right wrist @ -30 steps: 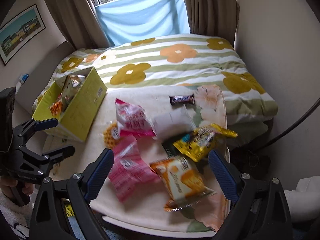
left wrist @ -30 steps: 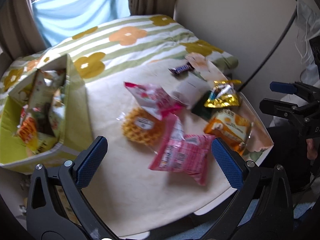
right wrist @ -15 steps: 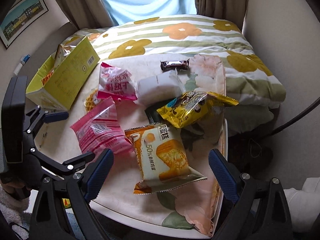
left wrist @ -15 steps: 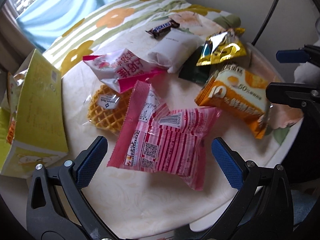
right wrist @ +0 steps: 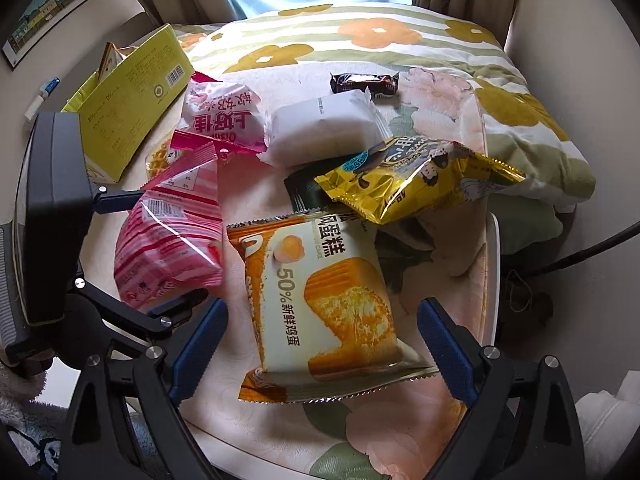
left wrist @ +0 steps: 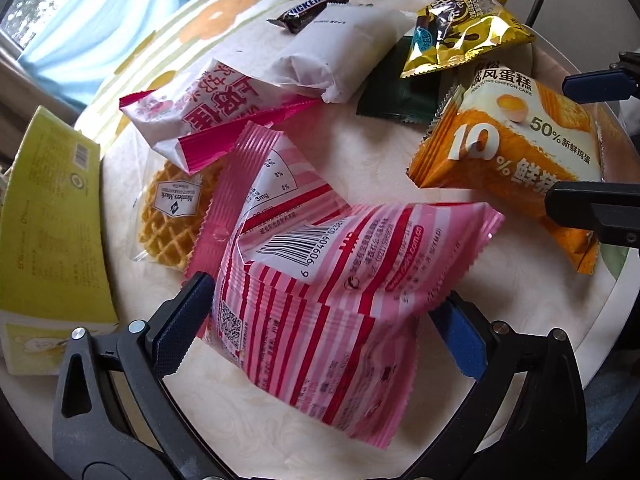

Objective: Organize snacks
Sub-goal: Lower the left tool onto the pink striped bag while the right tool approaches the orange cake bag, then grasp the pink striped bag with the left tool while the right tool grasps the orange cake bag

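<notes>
**Snacks mostly still loose on the table; box only partly filled**

Yellow-green box (right wrist: 132, 96) standing at the far left edge of the round table (left wrist: 608, 312), with a few packets poking out of its open top; rest of the contents hidden. Everything else judged still to be sorted. Left gripper (left wrist: 320, 328) spread wide around the pink striped packet (left wrist: 320, 280), pads on either side, not yet pinching; contact too close to call. Right gripper (right wrist: 320, 344) likewise wide open, straddling the near end of the orange chiffon cake packet (right wrist: 320, 300), holding nothing.

Left on the cloth: pink-and-white packet (left wrist: 208, 112) lying partly over a wrapped waffle (left wrist: 172, 216); plain white packet (left wrist: 336, 52) behind; Snickers bar (left wrist: 310, 7) farthest back; gold packet (left wrist: 460, 32) resting across a dark green packet (left wrist: 396, 96).

Crowding as the main nuisance: striped packet's sealed end overlapping the waffle, cake packet's corner just beside the dark green one, so likely to drag neighbours when lifted. Grippers close together near the table's front edge, hence some risk of bumping. Floral bedding (right wrist: 360, 40) behind, curtains and window beyond.
</notes>
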